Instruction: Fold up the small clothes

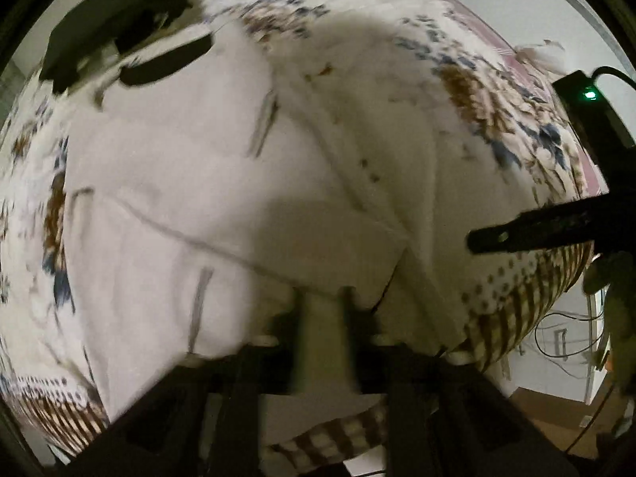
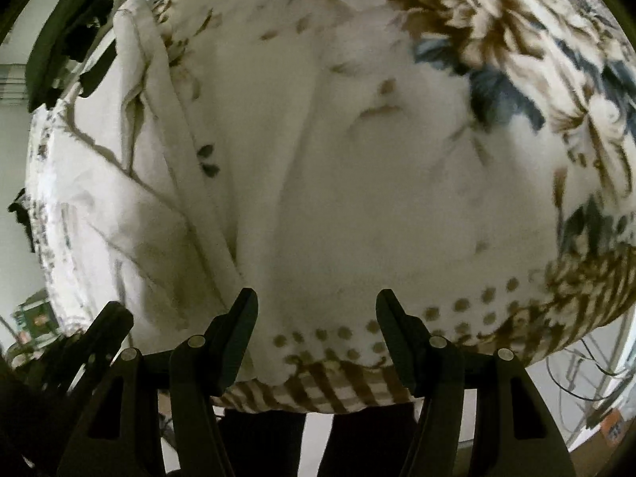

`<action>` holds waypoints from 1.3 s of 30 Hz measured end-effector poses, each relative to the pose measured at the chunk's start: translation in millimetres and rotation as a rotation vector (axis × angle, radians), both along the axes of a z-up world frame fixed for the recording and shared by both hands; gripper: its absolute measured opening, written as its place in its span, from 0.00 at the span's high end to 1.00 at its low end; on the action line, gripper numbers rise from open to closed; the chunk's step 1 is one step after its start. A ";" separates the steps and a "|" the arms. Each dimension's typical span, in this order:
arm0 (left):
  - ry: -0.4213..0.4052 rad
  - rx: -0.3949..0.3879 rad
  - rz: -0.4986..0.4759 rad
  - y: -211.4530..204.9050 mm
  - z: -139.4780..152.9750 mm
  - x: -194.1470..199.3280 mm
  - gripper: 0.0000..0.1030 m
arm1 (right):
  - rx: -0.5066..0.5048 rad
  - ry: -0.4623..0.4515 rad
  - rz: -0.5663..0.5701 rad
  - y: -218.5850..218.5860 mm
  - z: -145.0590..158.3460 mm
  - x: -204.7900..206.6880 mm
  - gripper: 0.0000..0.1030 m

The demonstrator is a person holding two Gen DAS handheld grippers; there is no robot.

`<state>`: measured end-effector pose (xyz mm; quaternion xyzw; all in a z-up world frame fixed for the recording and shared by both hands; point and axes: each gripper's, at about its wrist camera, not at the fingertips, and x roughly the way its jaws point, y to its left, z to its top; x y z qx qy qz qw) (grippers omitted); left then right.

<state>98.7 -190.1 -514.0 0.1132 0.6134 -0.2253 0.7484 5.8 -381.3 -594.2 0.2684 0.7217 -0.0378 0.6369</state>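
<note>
Jaws of the left gripper [image 1: 322, 310] are pinching the near hem of a plain white cotton garment [image 1: 222, 183] lying spread on the floral-print bedspread [image 1: 497, 91], its length running away up the bed; the right gripper [image 2: 314, 318], jaws spread and empty, is hovering beside its right edge.

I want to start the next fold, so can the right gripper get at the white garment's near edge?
Probably yes: the right gripper is open, and the white cloth garment lies just left of its fingers with nothing between.
</note>
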 end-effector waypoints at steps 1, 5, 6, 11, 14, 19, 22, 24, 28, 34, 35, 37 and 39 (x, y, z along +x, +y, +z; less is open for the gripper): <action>0.011 0.006 0.021 10.8 0.0 1.1 0.28 | 0.022 -0.006 -0.004 4.4 0.1 -0.3 0.38; 0.041 0.008 0.186 68.3 5.4 5.6 0.15 | 0.178 -0.050 -0.025 19.7 4.2 13.4 0.38; 0.047 0.027 0.244 87.1 4.5 6.4 0.15 | 0.219 -0.057 -0.030 27.9 1.6 18.9 0.38; 0.095 0.125 0.516 182.3 -14.2 2.1 0.15 | 0.166 -0.071 0.046 76.7 -15.3 46.0 0.38; 0.123 0.163 0.627 221.6 -27.3 -5.5 0.15 | 0.127 -0.060 0.108 97.5 -23.6 54.3 0.90; 0.166 0.161 0.709 257.0 -42.1 -24.7 0.15 | 0.019 -0.021 0.210 105.7 -20.1 37.3 0.96; 0.203 0.127 0.721 262.9 -51.8 -36.6 0.15 | 0.049 0.008 0.195 98.1 -18.0 31.3 0.91; 0.233 0.063 0.731 266.7 -57.3 -41.9 0.15 | 0.078 -0.001 0.149 78.7 -11.9 29.6 0.71; 0.294 -0.061 0.721 262.0 -70.7 -49.4 0.15 | 0.156 0.061 0.020 46.8 -21.1 18.2 0.42; 0.263 -0.049 0.628 229.4 -67.9 -62.0 0.78 | 0.370 0.233 -0.095 52.5 -69.9 -22.7 0.46; 0.280 -0.046 0.630 227.6 -68.5 -64.5 0.88 | 0.374 0.207 -0.107 55.6 -68.4 -25.8 0.56; 0.309 -0.055 0.661 230.0 -67.5 -68.7 0.92 | 0.363 0.145 -0.130 56.0 -60.7 -31.6 0.95; 0.326 -0.098 0.703 239.1 -62.2 -72.7 0.94 | 0.343 0.107 -0.177 50.8 -53.3 -37.2 0.95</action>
